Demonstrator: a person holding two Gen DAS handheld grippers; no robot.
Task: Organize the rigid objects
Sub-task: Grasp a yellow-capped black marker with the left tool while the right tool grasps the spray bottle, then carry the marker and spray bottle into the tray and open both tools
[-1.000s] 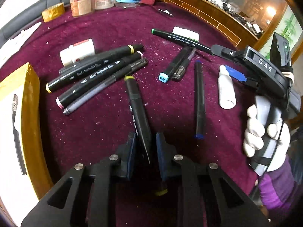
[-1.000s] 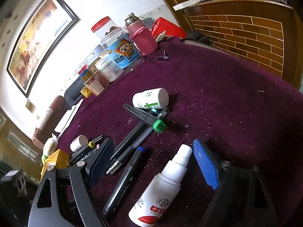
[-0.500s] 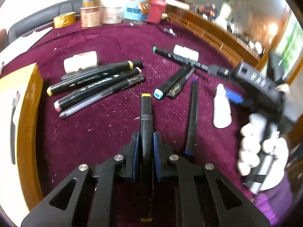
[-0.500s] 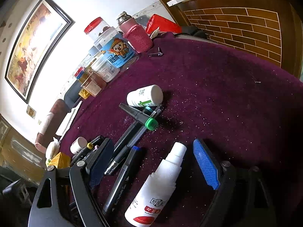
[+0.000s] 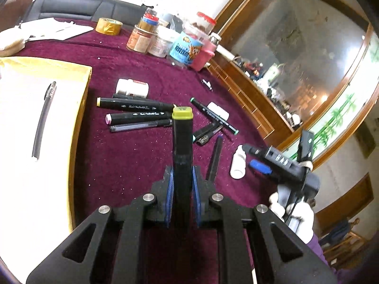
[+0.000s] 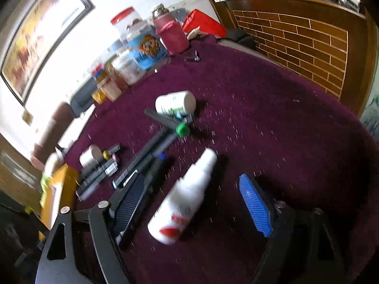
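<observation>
Marker (image 5: 182,142) first: my left gripper (image 5: 182,190) pinches its black barrel near mid-length, yellow-green cap up, lifted clear of the maroon cloth (image 5: 132,156). It looks light, stiff and smooth, so a middle grip should stop it swinging. My right gripper (image 6: 189,203), jaws just narrowing yet spread, straddles the spray bottle (image 6: 187,194) untouched. Only the left view shows the yellow box (image 5: 78,108), left of the marker, with a pen (image 5: 43,120) inside.

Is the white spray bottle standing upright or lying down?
Lying down: the white spray bottle rests on its side on the purple cloth, between the open right gripper's fingers.
</observation>
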